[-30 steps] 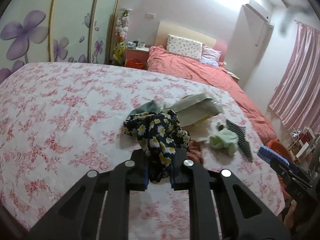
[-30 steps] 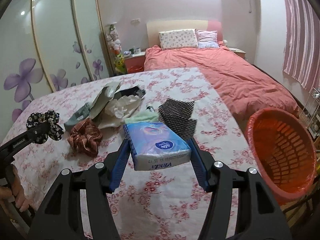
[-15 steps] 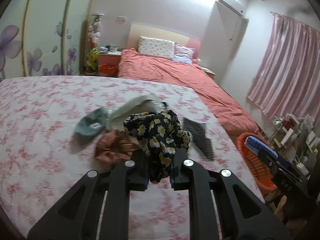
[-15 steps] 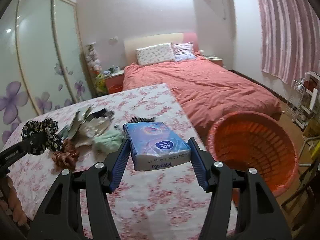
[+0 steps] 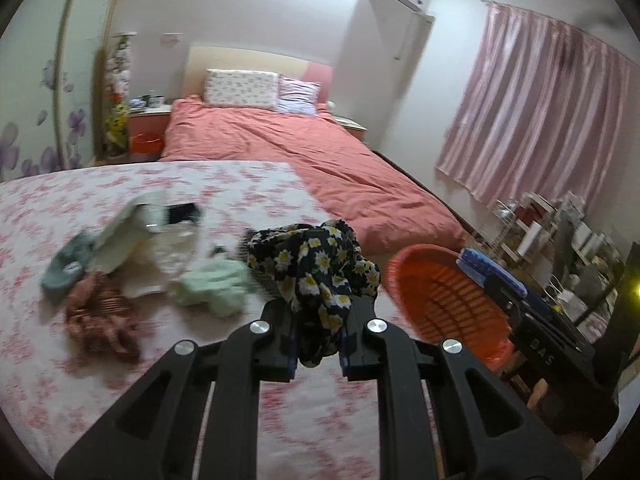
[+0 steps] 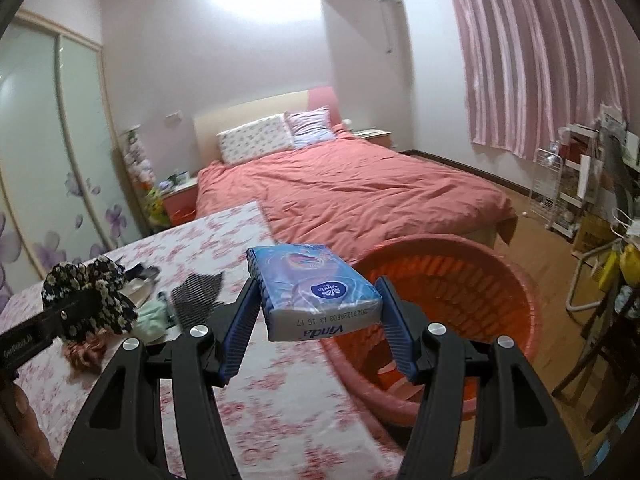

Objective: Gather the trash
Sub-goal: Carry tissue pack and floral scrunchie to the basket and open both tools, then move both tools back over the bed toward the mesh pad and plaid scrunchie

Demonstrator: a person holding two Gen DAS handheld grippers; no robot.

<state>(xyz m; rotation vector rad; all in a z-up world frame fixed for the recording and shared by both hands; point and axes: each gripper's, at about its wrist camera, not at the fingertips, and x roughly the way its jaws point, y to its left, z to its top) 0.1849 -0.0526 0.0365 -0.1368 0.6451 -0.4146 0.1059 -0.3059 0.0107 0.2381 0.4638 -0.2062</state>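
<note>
Left fingers clamp a daisy scrunchie, held w/ the table edge just below and right. Right fingers press both sides of a blue tissue pack, held up at the table's right edge beside the orange basket's near rim. Basket stands on the floor just off that edge, mouth open; bare wood floor beyond it toward a white rack.

On the table, left of both grippers: brown scrunchie, mint cloth, black mesh, pale wrappers, clustered, some touching. Farther back, red bed.

Left view only: right gripper low at right over the basket's far rim. Right view only: basket interior, left gripper side-on.
</note>
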